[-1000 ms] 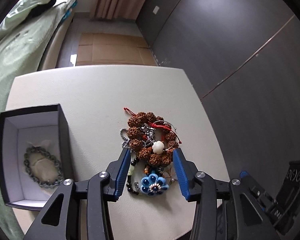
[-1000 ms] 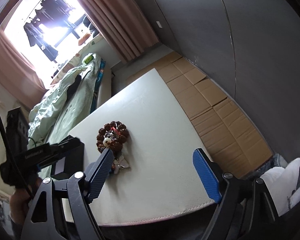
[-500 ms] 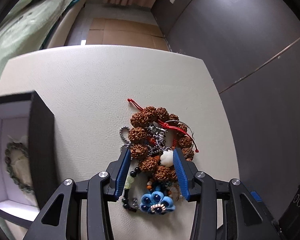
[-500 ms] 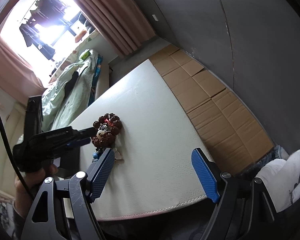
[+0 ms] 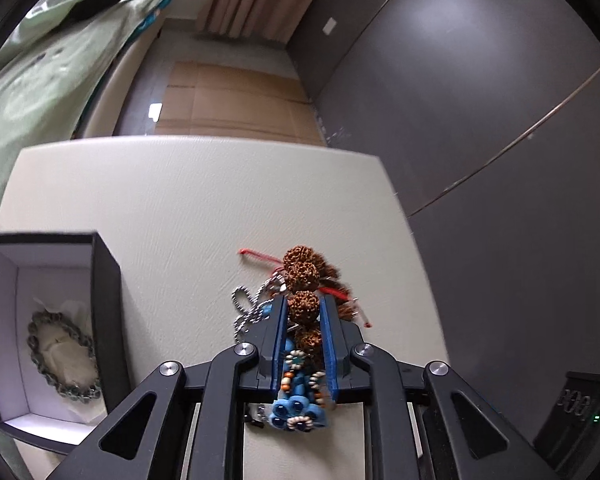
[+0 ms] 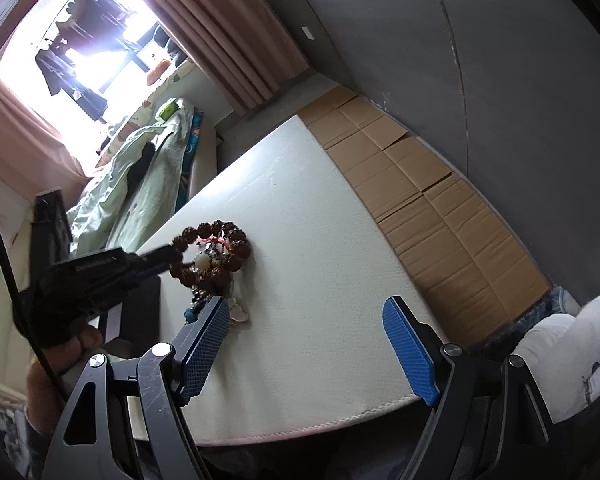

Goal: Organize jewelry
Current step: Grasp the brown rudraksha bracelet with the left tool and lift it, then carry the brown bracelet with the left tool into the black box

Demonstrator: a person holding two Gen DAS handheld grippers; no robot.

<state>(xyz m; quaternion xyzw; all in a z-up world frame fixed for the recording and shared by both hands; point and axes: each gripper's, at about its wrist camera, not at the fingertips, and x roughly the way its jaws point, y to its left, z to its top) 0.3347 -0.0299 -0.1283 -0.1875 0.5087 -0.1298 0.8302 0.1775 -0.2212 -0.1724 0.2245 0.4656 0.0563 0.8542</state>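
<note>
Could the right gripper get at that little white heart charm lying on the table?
Probably yes. The right gripper is open and holds nothing, and the heart charm lies on the white table right beside its left finger. The left gripper is clamped on the brown bead bracelet farther back, apart from the charm.

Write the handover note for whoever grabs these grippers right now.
Left gripper: shut on the brown seed-bead bracelet, lifting it at the edge of the jewelry pile.
Right gripper: open, holding nothing, above the white table.
Black box: open on the table, left of the pile, grey bead bracelet already inside.
Left: the silver chain, blue flower piece and the rest are tangled in the pile; watch for snags.
</note>
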